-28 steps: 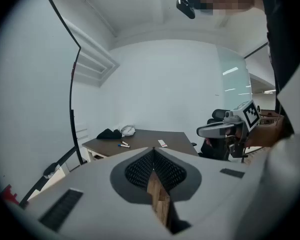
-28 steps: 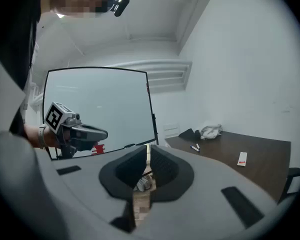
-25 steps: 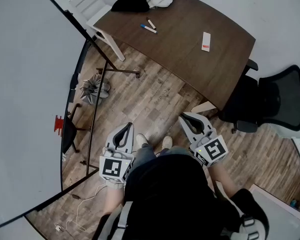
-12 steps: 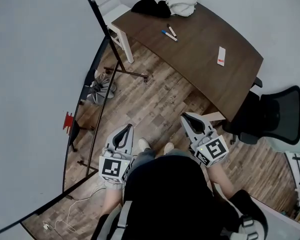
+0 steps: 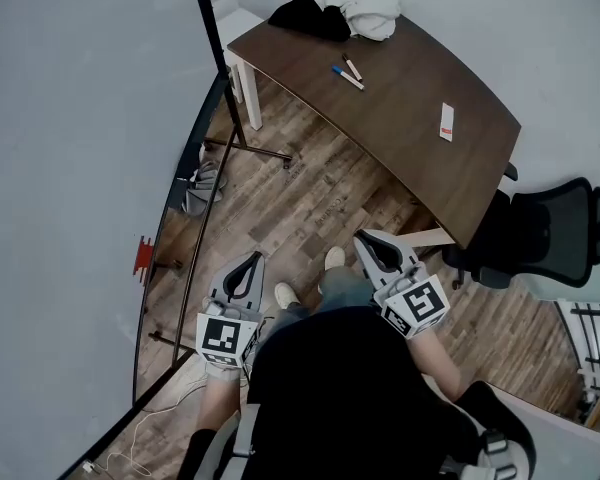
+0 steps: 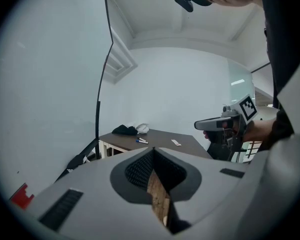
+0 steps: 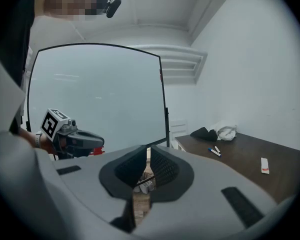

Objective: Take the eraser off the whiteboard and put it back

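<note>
A small red eraser point(image 5: 143, 256) sticks to the big whiteboard point(image 5: 80, 168) on the left, low on its face; in the left gripper view the eraser point(image 6: 21, 196) shows at the lower left. My left gripper point(image 5: 248, 262) is held out over the wooden floor to the right of the board, apart from the eraser, shut with nothing in it point(image 6: 152, 152). My right gripper point(image 5: 364, 240) hangs level beside it, tips together and empty point(image 7: 148, 149). Each gripper shows in the other's view.
A dark wooden table point(image 5: 400, 138) stands ahead with two markers point(image 5: 347, 72), a white card point(image 5: 446, 121) and bundled clothes point(image 5: 332, 12). A black office chair point(image 5: 550, 236) is at the right. The board's stand legs point(image 5: 248, 152), a grey bundle point(image 5: 204, 182) and a cable point(image 5: 130, 450) lie on the floor.
The person has stepped forward along the board; table and board edge have slid across the head view. Both grippers stay shut and side by side, carried forward with the body.
</note>
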Available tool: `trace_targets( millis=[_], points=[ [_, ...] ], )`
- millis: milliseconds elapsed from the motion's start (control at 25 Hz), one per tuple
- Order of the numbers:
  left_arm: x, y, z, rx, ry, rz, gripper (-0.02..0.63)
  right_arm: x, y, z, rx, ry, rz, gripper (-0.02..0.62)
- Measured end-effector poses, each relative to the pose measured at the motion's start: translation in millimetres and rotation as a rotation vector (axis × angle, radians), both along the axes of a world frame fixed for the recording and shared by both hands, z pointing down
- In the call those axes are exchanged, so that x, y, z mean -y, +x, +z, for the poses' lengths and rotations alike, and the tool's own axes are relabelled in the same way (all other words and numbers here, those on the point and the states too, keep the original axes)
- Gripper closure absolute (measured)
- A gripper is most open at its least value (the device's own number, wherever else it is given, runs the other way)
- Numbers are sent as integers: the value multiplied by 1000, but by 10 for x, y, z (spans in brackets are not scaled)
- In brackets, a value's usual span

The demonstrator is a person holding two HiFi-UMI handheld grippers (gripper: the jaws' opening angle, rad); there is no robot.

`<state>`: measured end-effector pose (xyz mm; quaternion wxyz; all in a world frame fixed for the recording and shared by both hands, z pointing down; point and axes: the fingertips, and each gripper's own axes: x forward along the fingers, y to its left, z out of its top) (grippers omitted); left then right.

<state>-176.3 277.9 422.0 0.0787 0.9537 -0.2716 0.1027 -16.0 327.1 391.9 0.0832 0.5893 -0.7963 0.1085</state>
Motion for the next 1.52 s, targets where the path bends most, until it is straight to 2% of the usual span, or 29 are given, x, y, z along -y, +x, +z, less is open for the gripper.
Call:
trace_targets(
  millis=[200,440,840,1000,1200,1400,1520],
  points=[
    [273,118,53,6,-23,6,598,299,98,72,1,-21,-5,563],
    [792,427,65,20,-21,-1,598,842,362,120,27,-17,-21,563],
    [1730,1311,-8,21,-43,-44,598,1853,1245,108,68,-21,-78,563],
    [2051,1559,-54,8,-59,-107,598,2228,1539,70,80,-20,-134,563],
    [2312,1681,-16,-5,-89,-212,598,2630,1748,106,97,-27,-229,563],
    [2460,1599,69,-40,-135,-337,598,2970,1716,163,105,-41,-330,563],
    [2509,1461,103,-98,-171,-403,598,3106,1581,173,114,-52,-382,563]
  ],
)
